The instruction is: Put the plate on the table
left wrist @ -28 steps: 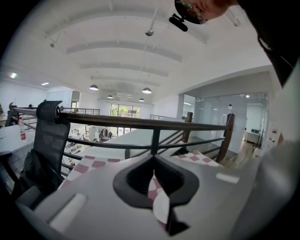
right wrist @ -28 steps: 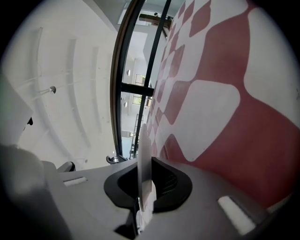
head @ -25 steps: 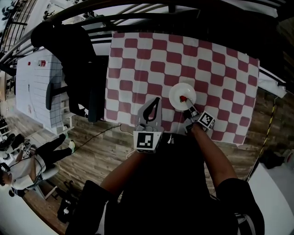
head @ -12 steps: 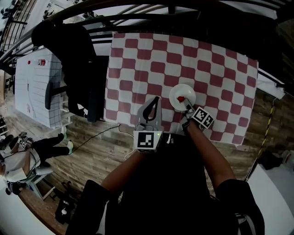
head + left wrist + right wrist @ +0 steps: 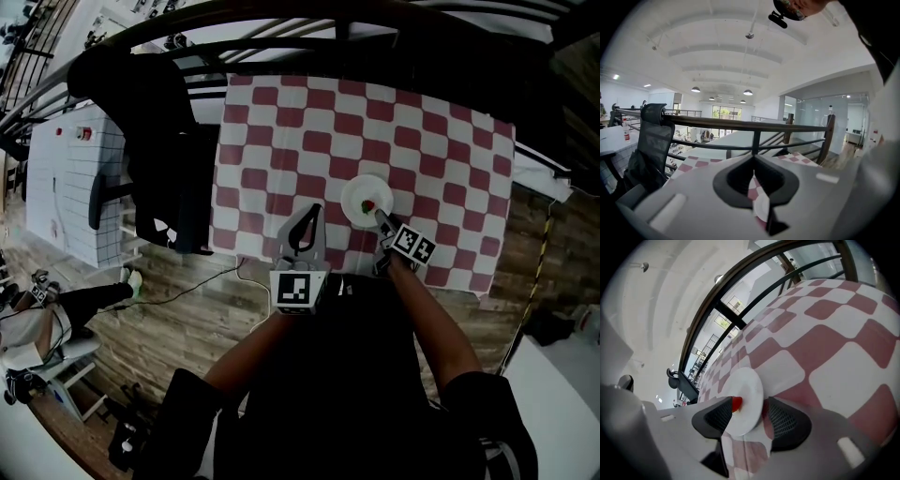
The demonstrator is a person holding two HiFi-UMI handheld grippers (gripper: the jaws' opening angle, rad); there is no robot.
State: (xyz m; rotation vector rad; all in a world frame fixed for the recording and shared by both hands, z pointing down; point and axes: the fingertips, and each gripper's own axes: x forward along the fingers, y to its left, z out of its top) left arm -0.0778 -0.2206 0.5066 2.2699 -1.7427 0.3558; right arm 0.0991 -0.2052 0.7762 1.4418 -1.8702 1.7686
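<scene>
- The right hand-held gripper (image 5: 750,417) is now opening its jaws; a second ago they were close together on the near rim of the plate (image 5: 746,392).
- The plate's near edge is still between the two jaws, but the ribbed pads (image 5: 785,420) stand off it on both sides, so nothing is clamped any more.
- In the head view the plate (image 5: 367,197) lies flat on the tabletop (image 5: 281,122), in almost the same place as a second ago, toward the near edge and right of the middle.
- I judge that the plate is now set down and let go, so the task is nearly finished. What remains is only to draw the right hand-held gripper (image 5: 382,219) back without pushing the rim.
- The left hand-held gripper (image 5: 312,212) has not changed. It waits just left of the plate, its jaws together and nothing between them, as the left gripper view (image 5: 753,161) also shows.
- The plate is small, round and plain white, with a smooth surface and a thin rim.
- A small red piece (image 5: 736,403) sits on the plate; in the head view it is near the centre (image 5: 369,204). What it is I cannot tell.
- The tabletop carries a checked cloth (image 5: 825,348) of red and white squares, against which the white plate shows clearly.
</scene>
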